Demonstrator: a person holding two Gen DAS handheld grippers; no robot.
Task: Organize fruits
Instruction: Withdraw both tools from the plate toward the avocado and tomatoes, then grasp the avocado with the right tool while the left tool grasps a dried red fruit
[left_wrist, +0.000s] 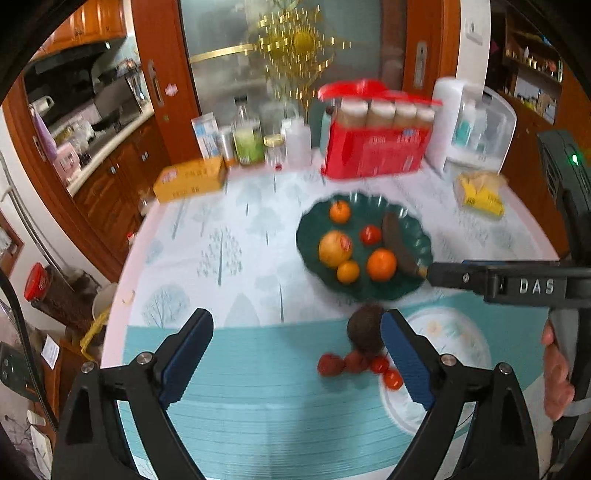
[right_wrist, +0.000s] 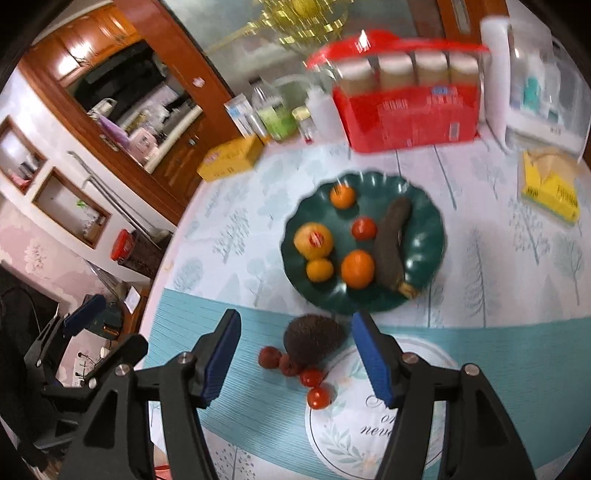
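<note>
A dark green scalloped plate (left_wrist: 310, 236) (right_wrist: 428, 206) on the table holds an apple (right_wrist: 313, 240), three oranges (right_wrist: 357, 268), a tomato (right_wrist: 364, 228) and a blackened banana (right_wrist: 391, 243). In front of it on the teal mat lie a dark avocado (left_wrist: 365, 330) (right_wrist: 313, 341), two lychees (right_wrist: 269, 357) and two cherry tomatoes (right_wrist: 318, 397). My left gripper (left_wrist: 297, 360) is open and empty, left of the avocado. My right gripper (right_wrist: 295, 356) is open and empty, straddling the avocado from above. The right gripper also shows in the left wrist view (left_wrist: 458, 275) at the plate's right rim.
At the table's back stand a red spice rack (left_wrist: 376, 147), bottles and jars (left_wrist: 251, 142), an orange box (left_wrist: 190, 179), a white appliance (left_wrist: 476, 129) and a yellow packet (left_wrist: 480, 197). A kitchen counter (left_wrist: 96, 147) lies beyond the table's left edge.
</note>
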